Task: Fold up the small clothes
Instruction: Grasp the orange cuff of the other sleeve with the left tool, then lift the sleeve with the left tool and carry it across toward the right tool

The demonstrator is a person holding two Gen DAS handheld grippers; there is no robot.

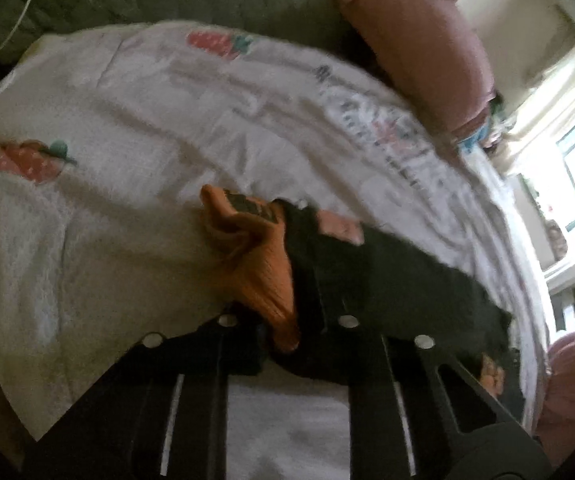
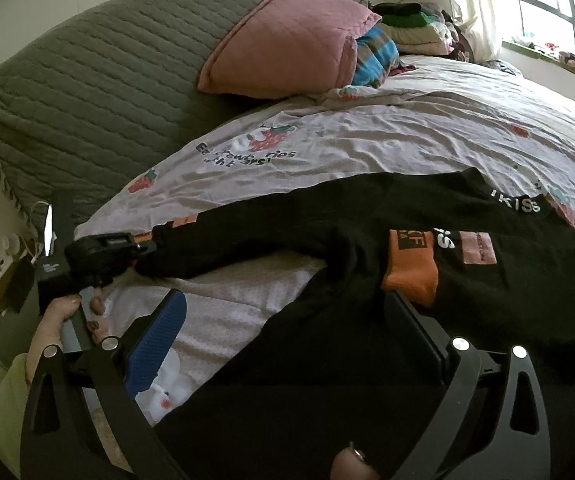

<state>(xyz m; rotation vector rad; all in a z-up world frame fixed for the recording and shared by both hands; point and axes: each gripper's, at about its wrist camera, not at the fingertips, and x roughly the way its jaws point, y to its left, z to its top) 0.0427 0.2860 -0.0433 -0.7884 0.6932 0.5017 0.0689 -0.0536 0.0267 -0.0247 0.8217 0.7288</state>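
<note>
Now you have the left gripper (image 1: 283, 248) pinching the orange-cuffed sleeve end (image 1: 255, 264) of the black top (image 2: 407, 280), which lies across the strawberry-print sheet (image 2: 367, 140) through the middle of the right-wrist frame. Your right gripper (image 2: 287, 320) stands spread over the body, gripping nothing. Next, I'd judge, carry that sleeve inward across the body. Open sheet lies above; the pink pillow (image 2: 287, 44) sits upper centre, well apart.

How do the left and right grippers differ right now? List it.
The left gripper is shut, clamping the orange sleeve cuff of the black top. The right gripper stands open, blue pads wide apart, holding nothing. Left sits at the stretched-out sleeve's end; right hangs over the top's body. Both point down at it.
</note>
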